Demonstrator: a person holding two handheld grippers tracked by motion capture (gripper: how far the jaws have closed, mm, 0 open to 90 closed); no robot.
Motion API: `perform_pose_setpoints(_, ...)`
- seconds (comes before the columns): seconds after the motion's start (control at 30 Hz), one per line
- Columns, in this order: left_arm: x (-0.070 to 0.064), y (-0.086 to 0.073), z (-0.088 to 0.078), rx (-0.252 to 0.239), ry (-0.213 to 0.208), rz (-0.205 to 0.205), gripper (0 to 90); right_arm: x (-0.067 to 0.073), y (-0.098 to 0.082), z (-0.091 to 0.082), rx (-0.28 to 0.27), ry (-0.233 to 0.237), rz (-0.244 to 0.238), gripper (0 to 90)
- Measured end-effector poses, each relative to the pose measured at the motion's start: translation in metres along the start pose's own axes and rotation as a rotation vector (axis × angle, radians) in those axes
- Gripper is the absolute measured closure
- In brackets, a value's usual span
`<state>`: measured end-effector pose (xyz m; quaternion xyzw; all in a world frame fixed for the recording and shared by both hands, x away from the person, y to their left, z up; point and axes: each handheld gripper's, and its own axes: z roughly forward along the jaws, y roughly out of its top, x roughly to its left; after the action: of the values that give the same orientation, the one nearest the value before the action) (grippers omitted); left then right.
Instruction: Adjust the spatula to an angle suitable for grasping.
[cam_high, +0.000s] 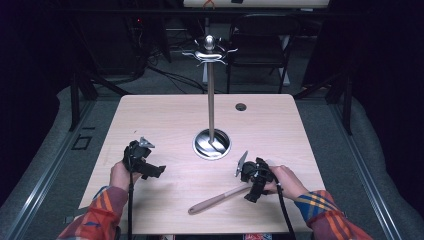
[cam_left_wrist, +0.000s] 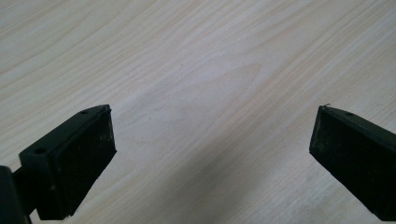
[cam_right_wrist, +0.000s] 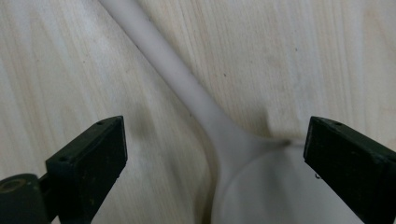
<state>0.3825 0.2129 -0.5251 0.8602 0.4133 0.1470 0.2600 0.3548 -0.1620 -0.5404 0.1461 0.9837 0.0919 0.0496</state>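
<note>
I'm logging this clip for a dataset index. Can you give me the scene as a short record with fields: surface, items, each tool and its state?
surface: wooden table with a small round hole near its far edge
stand: metal pole on a round base, hooks at the top
spatula: lies flat near the front edge, handle pointing front-left
left tool: open, bare wood between the jaws
right tool: open over the spatula's neck, jaws either side, not touching it
hands: one on each tool, plaid sleeves

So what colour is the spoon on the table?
The spoon is a pale beige-pink, clearest in the right gripper view.
</note>
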Motion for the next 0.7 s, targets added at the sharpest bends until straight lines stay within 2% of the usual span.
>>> perform_pose_setpoints(0.07,0.0001,-0.0001,-0.0004,-0.006,-0.005,-0.002,0.0,0.0001,0.0042,0.0032,0.007,-0.015,0.007,15.4)
perform_pose_setpoints(0.13,0.0,-0.0001,-0.0003,-0.002,-0.004,0.002,0.0,-0.0004,0.0046,0.0035,0.005,-0.018,0.01,14.8)
perform_pose_setpoints(0.17,-0.0001,-0.0001,-0.0003,-0.002,-0.004,0.002,0.0,-0.0014,0.0048,0.0032,0.002,-0.009,0.023,20.3)
perform_pose_setpoints(0.2,-0.0001,-0.0001,-0.0003,-0.002,-0.004,0.002,0.0,-0.0014,0.0048,0.0032,0.002,-0.009,0.023,20.3)
perform_pose_setpoints(0.23,-0.0001,0.0,-0.0004,-0.002,-0.003,0.003,0.0,-0.0013,0.0045,0.0031,0.001,-0.023,0.029,30.6)
perform_pose_setpoints(0.33,-0.0002,0.0,-0.0004,0.0,-0.002,0.004,0.0,-0.0009,0.0047,0.0021,-0.005,-0.039,0.025,33.5)
perform_pose_setpoints(0.37,-0.0002,0.0,-0.0003,0.001,-0.002,0.004,0.0,0.0,0.0049,0.0019,-0.015,-0.042,0.022,38.6)
perform_pose_setpoints(0.47,-0.0005,0.0002,0.0,0.004,0.0,0.006,0.0,0.0016,0.0053,0.0027,-0.021,-0.048,0.016,41.9)
perform_pose_setpoints(0.5,-0.0009,0.0004,0.0001,0.005,-0.001,0.008,0.0,0.0033,0.006,0.0036,-0.018,-0.046,0.007,46.7)
perform_pose_setpoints(0.53,-0.0009,0.0004,0.0001,0.005,-0.001,0.008,0.1,0.0038,0.0063,0.0043,-0.011,-0.04,0.001,46.7)
perform_pose_setpoints(0.57,-0.0011,0.0005,-0.0003,0.006,0.002,0.01,0.1,0.0038,0.0063,0.0043,-0.011,-0.04,0.001,50.7)
perform_pose_setpoints(0.6,-0.0011,0.0005,-0.0006,0.006,0.002,0.011,0.0,0.0053,0.0063,0.005,-0.01,-0.052,-0.012,51.4)
perform_pose_setpoints(0.7,-0.0008,0.0001,-0.0011,0.007,0.003,0.012,0.1,0.0054,0.0061,0.0048,-0.012,-0.053,-0.014,52.2)
